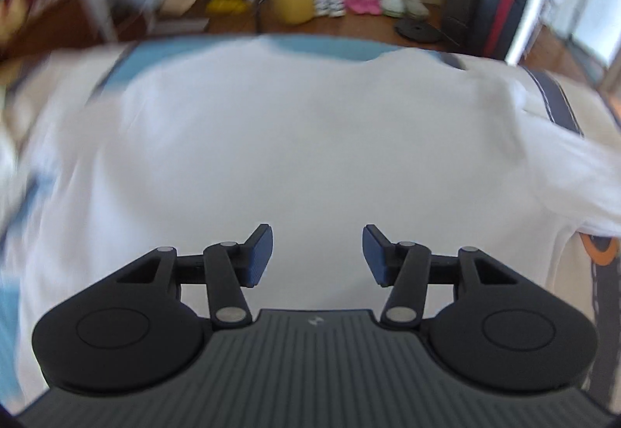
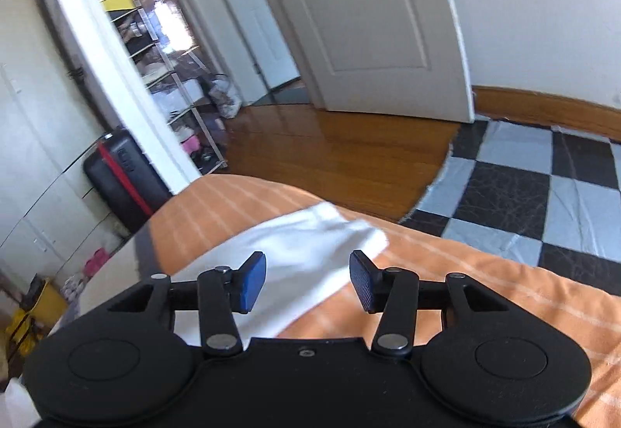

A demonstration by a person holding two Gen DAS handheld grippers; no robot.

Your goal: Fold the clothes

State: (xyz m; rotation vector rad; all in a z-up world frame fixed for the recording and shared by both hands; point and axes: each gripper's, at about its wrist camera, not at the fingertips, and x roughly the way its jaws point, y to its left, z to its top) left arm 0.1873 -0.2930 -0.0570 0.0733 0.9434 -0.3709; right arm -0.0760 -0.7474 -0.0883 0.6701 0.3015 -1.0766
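Your left gripper [image 1: 317,255] has its fingers spread above the white shirt [image 1: 291,140], pinching nothing. Your right gripper [image 2: 307,282] is spread too, the sleeve [image 2: 310,241] just ahead of its fingers.

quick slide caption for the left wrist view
Open left gripper above a white garment spread flat, nothing between its pads.
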